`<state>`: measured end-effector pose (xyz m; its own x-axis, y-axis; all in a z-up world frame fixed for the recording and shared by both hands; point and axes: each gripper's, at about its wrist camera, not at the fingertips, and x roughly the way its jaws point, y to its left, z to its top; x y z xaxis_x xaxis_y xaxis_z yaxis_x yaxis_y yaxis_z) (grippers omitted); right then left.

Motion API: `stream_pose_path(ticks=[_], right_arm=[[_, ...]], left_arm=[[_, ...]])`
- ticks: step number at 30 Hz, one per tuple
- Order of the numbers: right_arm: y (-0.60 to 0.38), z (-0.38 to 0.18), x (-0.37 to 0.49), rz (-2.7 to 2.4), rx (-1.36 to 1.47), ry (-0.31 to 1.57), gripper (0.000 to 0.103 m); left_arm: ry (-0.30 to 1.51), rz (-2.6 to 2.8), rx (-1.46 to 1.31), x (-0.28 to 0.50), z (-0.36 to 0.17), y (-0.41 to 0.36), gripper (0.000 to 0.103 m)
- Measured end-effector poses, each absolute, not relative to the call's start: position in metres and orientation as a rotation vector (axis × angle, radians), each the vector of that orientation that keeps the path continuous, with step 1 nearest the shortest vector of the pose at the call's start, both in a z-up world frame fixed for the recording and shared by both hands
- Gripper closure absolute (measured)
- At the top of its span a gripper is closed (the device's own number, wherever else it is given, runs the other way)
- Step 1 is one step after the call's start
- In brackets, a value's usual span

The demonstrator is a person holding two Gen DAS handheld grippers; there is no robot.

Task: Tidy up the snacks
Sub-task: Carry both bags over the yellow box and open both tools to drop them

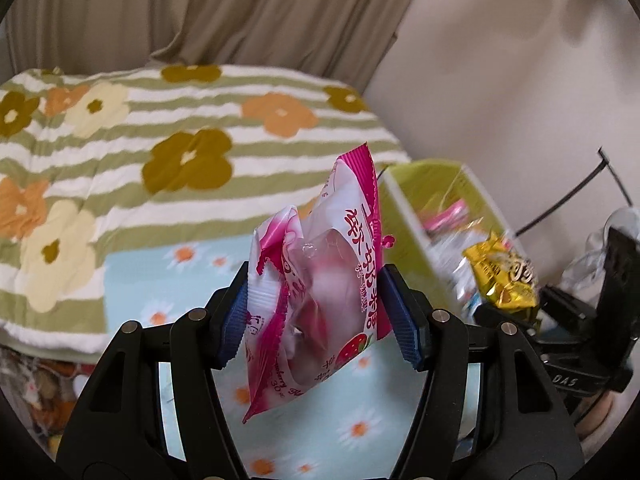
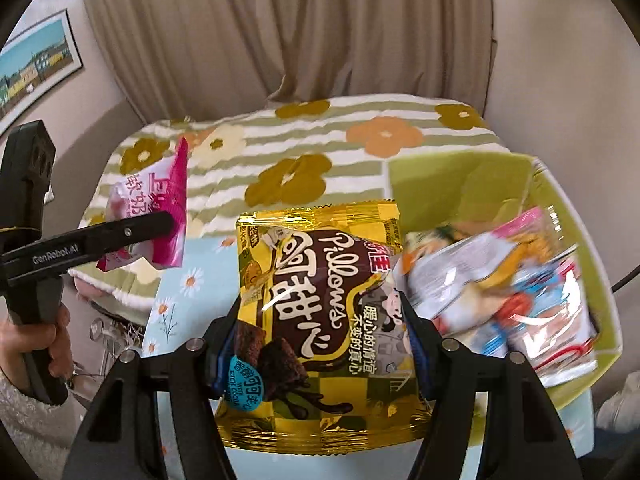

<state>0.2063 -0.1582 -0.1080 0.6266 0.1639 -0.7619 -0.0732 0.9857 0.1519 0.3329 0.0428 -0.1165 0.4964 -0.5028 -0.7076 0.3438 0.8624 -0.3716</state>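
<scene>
My left gripper (image 1: 318, 312) is shut on a pink-and-white strawberry snack packet (image 1: 352, 216), which stands upright between the blue pads and is held in the air. My right gripper (image 2: 320, 344) is shut on a gold "Pillows" cocoa snack bag (image 2: 316, 264), its pads pressing both side edges. In the right wrist view the left gripper (image 2: 170, 220) shows at the left with the pink packet (image 2: 160, 196). From the left wrist view the gold bag (image 1: 504, 276) is seen at the right. A green box (image 2: 440, 184) with several snack packets (image 2: 500, 292) sits to the right.
A table under a light-blue daisy cloth (image 1: 340, 420) lies below both grippers. Behind it is a bed with a green-striped flower blanket (image 1: 160, 140), then beige curtains (image 2: 280, 40). A person's hand (image 2: 52, 344) grips the left handle. A framed picture (image 2: 36, 64) hangs on the left wall.
</scene>
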Motion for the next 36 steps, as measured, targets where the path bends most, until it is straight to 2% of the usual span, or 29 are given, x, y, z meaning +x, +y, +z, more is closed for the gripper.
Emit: stream_pose_path(ticks=[12,25,27,28,30,31,32,36], right_arm=[[-0.277,-0.074,0.250,0.210,0.092,0.805,0.040],[-0.367,-0.100,0.293,0.237,0.135,0.879,0.040],[-0.372,-0.105,0.296,0.228,0.143,0.893,0.040],[-0.374,-0.106,0.297,0.221,0.147,0.897,0.040],[-0.377,-0.110,0.301,0.210,0.161,0.913,0.040],[-0.379,-0.112,0.302,0.209,0.171,0.921,0.040],[-0.380,-0.113,0.304,0.210,0.176,0.927,0.040],[-0.384,-0.120,0.312,0.199,0.179,0.951,0.040]], left_arm=[[0.875,-0.527,-0.199,0.356,-0.083,-0.104,0.044],[1.031,-0.499,-0.163,0.403,-0.128,-0.222,0.044],[1.073,-0.496,-0.143,0.410,-0.137,-0.231,0.040],[1.095,-0.492,-0.134,0.412,-0.142,-0.235,0.035],[1.116,-0.481,-0.124,0.416,-0.149,-0.238,0.020],[1.121,-0.483,-0.124,0.417,-0.152,-0.239,0.008],[1.125,-0.482,-0.119,0.417,-0.152,-0.239,0.000],[1.126,-0.452,-0.062,0.416,-0.152,-0.238,0.000]])
